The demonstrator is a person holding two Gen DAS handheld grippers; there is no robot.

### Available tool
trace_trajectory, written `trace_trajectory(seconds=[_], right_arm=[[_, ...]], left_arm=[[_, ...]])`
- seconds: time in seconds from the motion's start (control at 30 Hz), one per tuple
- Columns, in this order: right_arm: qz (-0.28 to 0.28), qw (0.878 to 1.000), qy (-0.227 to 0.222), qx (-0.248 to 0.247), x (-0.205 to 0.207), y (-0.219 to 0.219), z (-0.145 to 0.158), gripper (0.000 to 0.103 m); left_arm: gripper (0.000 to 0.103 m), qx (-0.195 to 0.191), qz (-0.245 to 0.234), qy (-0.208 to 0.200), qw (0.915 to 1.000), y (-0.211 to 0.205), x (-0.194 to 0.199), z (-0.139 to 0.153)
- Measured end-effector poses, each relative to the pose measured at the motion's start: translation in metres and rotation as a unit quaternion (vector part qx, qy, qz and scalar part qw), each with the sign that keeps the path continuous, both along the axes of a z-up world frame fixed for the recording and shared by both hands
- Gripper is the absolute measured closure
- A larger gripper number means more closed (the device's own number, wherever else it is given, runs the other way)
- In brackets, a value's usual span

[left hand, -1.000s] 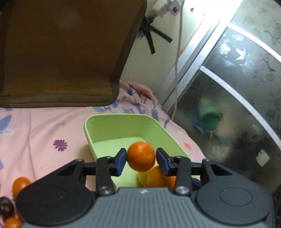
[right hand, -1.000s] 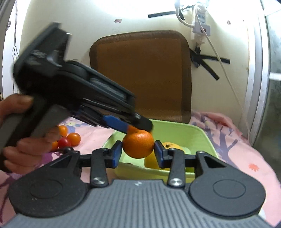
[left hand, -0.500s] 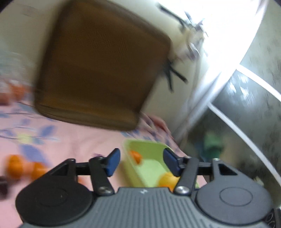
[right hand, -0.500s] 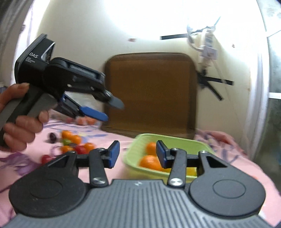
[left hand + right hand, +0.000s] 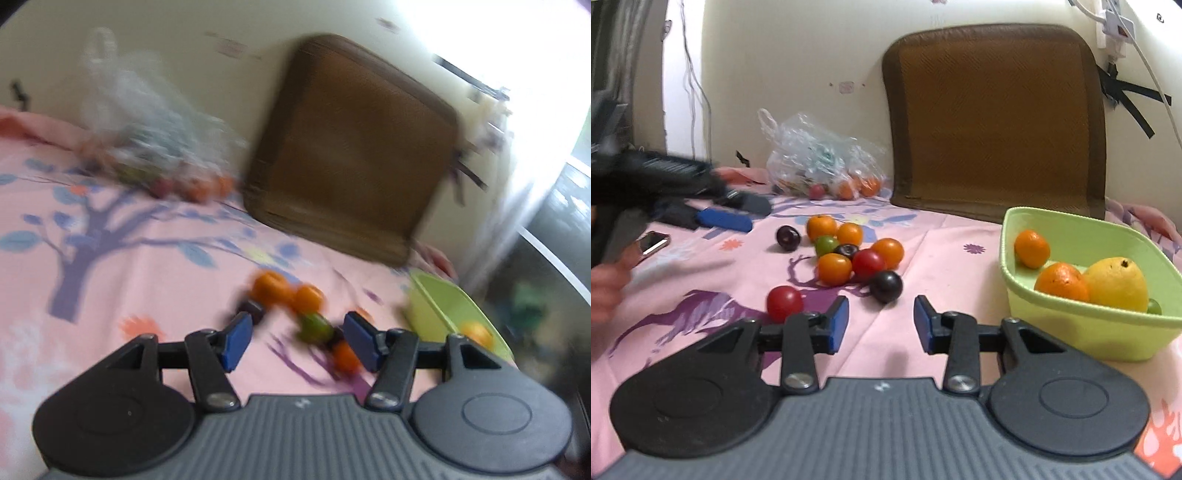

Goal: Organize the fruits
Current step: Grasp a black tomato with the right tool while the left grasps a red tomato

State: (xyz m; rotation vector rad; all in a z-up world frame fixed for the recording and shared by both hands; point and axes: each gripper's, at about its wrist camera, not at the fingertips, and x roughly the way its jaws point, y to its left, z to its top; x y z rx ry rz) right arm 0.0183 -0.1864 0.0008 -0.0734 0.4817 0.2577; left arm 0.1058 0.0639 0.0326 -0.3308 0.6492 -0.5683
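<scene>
Fig.: both my grippers empty, between picks. My right gripper point(image 5: 881, 323) hovers low over the pink floral bedsheet point(image 5: 945, 251), jaws spread w/ nothing between them, aimed at the loose fruit pile. Nearest to it: a dark plum point(image 5: 885, 287) just ahead of the tips, and a red tomato point(image 5: 784, 304) beside the left finger. Behind those, a cluster of small oranges point(image 5: 834, 268), touching one another, w/ a green fruit point(image 5: 826, 243) and a 2nd plum point(image 5: 788, 238) set apart. The green basin point(image 5: 1086, 321) sits to the right, close enough for short carries; it holds two oranges point(image 5: 1062, 281), a yellow pear-like fruit point(image 5: 1117, 283) and something green, mostly hidden. My left gripper point(image 5: 297, 341) is also spread and empty; its view is motion-blurred, pointing at the same pile. A plastic bag point(image 5: 820, 162) w/ more fruit lies by the wall, near a brown cushion point(image 5: 993, 118). Judgement: next pick is prob. the plum or tomato; round, so likely to roll if nudged.
</scene>
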Motion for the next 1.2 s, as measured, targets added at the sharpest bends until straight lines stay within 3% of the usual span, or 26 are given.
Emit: trace_trajectory(seconds=[0.1,0.2,0.37,0.6,0.63,0.87,0.93,1.07,1.2], right_arm=[[-0.003,1.000,0.008,-0.011,0.012,0.002,0.001,0.062],[0.005,0.999,0.017,-0.027,0.026,0.006,-0.001,0.062],[0.016,0.999,0.029,-0.040,0.046,0.011,-0.005,0.062],[0.021,0.998,0.046,-0.029,0.059,0.010,-0.006,0.069],[0.022,0.998,0.051,-0.028,0.060,0.010,-0.007,0.074],[0.017,0.998,0.051,-0.017,0.050,0.006,-0.006,0.075],[0.010,0.999,0.047,-0.017,0.036,0.001,-0.005,0.075],[-0.020,0.999,0.031,-0.032,-0.002,-0.017,-0.004,0.075],[-0.081,0.996,0.025,-0.032,-0.035,-0.048,-0.003,0.075]], left_arm=[[0.046,0.013,-0.054,-0.014,0.9984,-0.022,-0.018,-0.004],[0.038,0.048,-0.087,-0.031,0.9946,-0.046,-0.033,-0.009],[0.038,0.102,-0.090,-0.053,0.9893,-0.063,-0.043,-0.015],[0.038,0.133,-0.076,-0.053,0.9868,-0.070,-0.045,-0.022],[0.040,0.137,-0.075,-0.052,0.9864,-0.072,-0.045,-0.023],[0.073,0.160,-0.071,-0.055,0.9831,-0.080,-0.048,-0.025],[0.073,0.161,-0.069,-0.056,0.9829,-0.080,-0.050,-0.024],[0.073,0.117,-0.102,-0.036,0.9872,-0.088,-0.056,-0.024],[0.073,0.113,-0.152,-0.048,0.9807,-0.123,-0.072,-0.022]])
